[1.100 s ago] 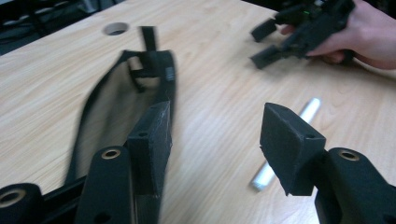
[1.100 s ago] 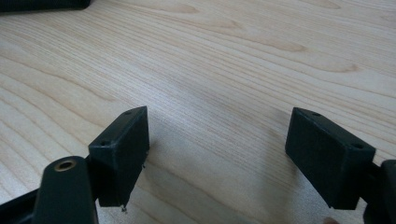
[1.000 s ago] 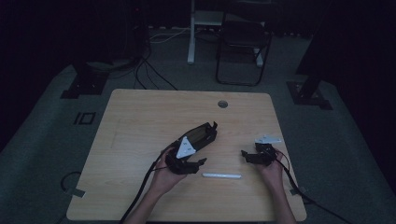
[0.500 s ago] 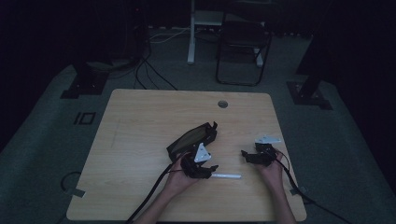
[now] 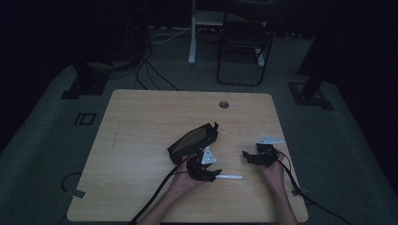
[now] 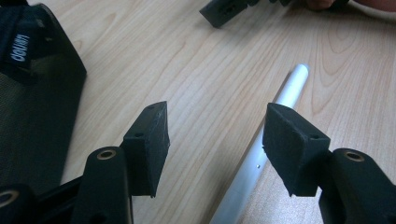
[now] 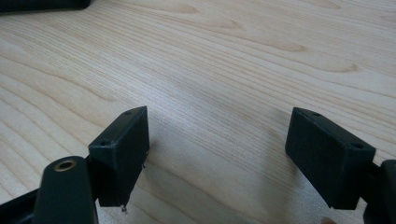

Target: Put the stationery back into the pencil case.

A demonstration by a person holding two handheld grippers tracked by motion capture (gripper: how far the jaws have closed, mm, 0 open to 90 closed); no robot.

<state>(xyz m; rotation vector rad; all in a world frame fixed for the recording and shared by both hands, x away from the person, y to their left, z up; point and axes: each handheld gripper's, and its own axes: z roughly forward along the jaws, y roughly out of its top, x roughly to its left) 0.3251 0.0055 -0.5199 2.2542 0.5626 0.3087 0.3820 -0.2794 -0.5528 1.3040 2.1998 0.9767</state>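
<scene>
Pale wooden tabletop carries a white pen beside a black mesh pouch; both grippers' fingers gape empty, so the left gripper should probably centre over the pen before clamping.
</scene>
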